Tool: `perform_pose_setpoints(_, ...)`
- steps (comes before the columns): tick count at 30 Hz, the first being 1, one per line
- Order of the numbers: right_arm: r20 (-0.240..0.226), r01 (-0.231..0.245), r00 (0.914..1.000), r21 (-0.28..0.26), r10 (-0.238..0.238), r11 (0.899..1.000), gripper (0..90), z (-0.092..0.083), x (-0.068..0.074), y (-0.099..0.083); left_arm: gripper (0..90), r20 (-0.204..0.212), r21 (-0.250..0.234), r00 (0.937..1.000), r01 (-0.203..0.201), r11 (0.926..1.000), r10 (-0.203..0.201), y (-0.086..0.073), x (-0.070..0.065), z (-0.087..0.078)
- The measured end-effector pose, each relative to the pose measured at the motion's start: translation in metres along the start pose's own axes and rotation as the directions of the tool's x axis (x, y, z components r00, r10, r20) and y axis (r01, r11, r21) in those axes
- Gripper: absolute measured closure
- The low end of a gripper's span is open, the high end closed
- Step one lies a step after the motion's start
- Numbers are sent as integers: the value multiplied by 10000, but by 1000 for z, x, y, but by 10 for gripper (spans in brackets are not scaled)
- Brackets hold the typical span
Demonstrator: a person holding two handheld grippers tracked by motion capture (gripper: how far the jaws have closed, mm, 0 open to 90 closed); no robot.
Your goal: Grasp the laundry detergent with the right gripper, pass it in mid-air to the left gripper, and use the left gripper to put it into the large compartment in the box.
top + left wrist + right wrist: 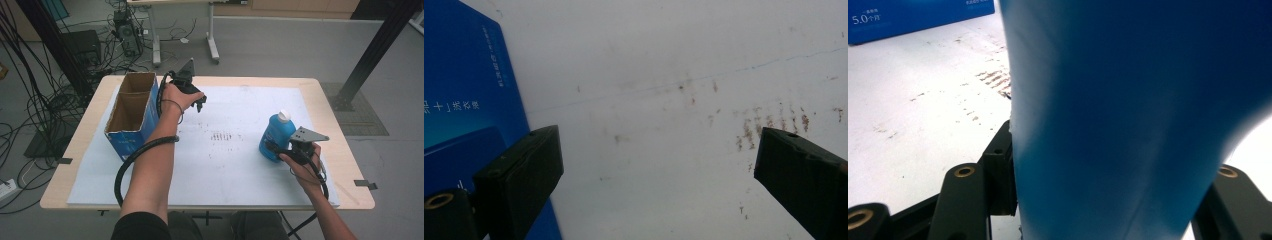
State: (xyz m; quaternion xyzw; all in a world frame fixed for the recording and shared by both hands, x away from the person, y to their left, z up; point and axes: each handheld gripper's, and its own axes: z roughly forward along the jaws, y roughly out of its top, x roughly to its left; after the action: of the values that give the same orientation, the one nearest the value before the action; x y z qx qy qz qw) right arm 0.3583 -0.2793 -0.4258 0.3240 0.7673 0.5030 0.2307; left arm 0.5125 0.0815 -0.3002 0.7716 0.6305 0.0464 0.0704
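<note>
Jaws of right gripper (280, 148) clamped on blue bottle (276, 135); left gripper (199, 103) jaws wide, empty.

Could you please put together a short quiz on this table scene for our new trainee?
1. Which hand-held gripper is closed on the blue plastic bottle with the white cap?
2. True or false: the left hand-held gripper has its jaws apart with nothing between them.
3. The open cardboard box with blue sides stands: A) at the table's left, B) at its right, C) on the floor.

Key
1. The right hand-held gripper; the right gripper view shows its jaws pressing on the bottle's sides.
2. True; between the jaws lies the bare white table sheet.
3. A.
</note>
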Motion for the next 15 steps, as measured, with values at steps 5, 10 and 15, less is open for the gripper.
perform_pose_setpoints(5, -28, 57, 10000, 22, -57, 10000, 417, 0, 0, 0, 58, -6, -20, 10000, -22, 10000, 22, -1, 0, -2)
perform_pose_setpoints(10, -29, 78, 10000, 40, -77, 10000, 417, 0, 0, 1, 59, -24, -24, 10000, -13, 10000, 13, -1, 0, -2)
perform_pose_setpoints(15, 5, 91, 10000, 78, -91, 9999, 418, 0, 0, 1, 59, -80, -29, 10000, -60, 10000, 60, -2, 0, -4)
